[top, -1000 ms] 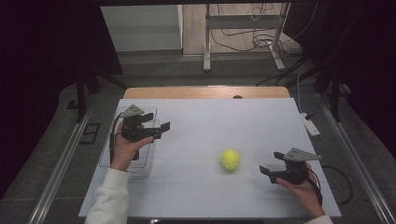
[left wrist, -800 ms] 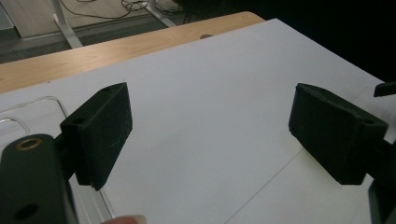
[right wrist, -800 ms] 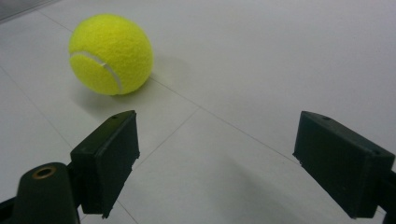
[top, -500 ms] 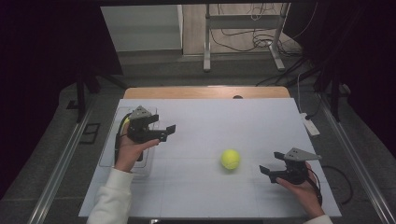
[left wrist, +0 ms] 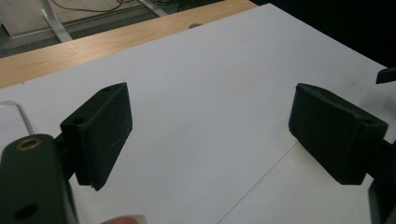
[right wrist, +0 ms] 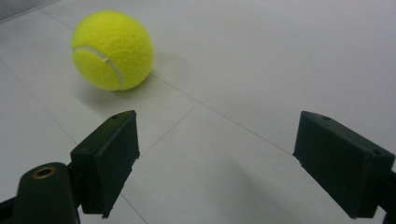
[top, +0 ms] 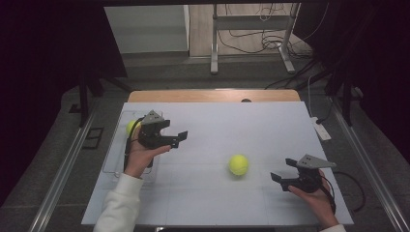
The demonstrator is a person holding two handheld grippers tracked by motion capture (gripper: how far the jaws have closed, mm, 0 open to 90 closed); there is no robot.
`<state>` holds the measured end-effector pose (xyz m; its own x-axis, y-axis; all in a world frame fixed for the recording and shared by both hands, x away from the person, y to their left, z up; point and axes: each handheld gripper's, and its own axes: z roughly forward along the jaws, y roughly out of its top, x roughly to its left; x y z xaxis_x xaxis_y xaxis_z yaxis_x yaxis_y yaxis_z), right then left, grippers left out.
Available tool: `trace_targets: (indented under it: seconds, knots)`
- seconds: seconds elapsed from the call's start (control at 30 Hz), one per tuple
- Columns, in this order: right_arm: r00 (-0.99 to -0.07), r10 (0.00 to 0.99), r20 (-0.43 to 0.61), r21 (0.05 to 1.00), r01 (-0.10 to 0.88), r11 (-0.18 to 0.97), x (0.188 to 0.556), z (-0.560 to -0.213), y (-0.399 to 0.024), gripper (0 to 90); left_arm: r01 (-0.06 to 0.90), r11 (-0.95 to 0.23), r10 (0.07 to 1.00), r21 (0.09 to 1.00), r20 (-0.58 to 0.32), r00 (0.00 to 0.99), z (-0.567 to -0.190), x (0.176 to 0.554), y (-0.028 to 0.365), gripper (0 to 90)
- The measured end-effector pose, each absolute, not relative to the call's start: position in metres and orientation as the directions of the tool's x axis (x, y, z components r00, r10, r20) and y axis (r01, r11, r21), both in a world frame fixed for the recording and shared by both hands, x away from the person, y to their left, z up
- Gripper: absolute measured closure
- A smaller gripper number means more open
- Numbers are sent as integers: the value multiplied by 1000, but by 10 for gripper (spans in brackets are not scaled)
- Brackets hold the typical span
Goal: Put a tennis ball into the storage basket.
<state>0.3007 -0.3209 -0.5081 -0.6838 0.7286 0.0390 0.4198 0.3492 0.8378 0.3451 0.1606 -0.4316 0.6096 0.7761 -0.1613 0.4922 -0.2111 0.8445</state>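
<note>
Yellow tennis ball [right wrist: 112,50] with no readable marking, left claw [left wrist: 210,135] spread empty, right claw [right wrist: 229,163] spread empty

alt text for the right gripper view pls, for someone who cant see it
A yellow tennis ball rests on a white table at upper left, ahead of the right gripper. The gripper's two black jaws rise from the bottom edge, wide apart with nothing between them, and the ball lies beyond the left one, untouched.

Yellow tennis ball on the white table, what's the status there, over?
Left gripper open, empty, above the clear tray. Right gripper open, empty, short of the yellow tennis ball. Ball free on the white table; nothing between.
</note>
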Motion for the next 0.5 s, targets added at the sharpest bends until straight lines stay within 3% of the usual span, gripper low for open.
trace_targets:
  seconds: [0.5]
  knots:
    - [-687, 726, 34, 835, 419, 357, 304, -509, -320, 144, 501, -255, 761, 827, -148, 632, -439, 343, 142, 143]
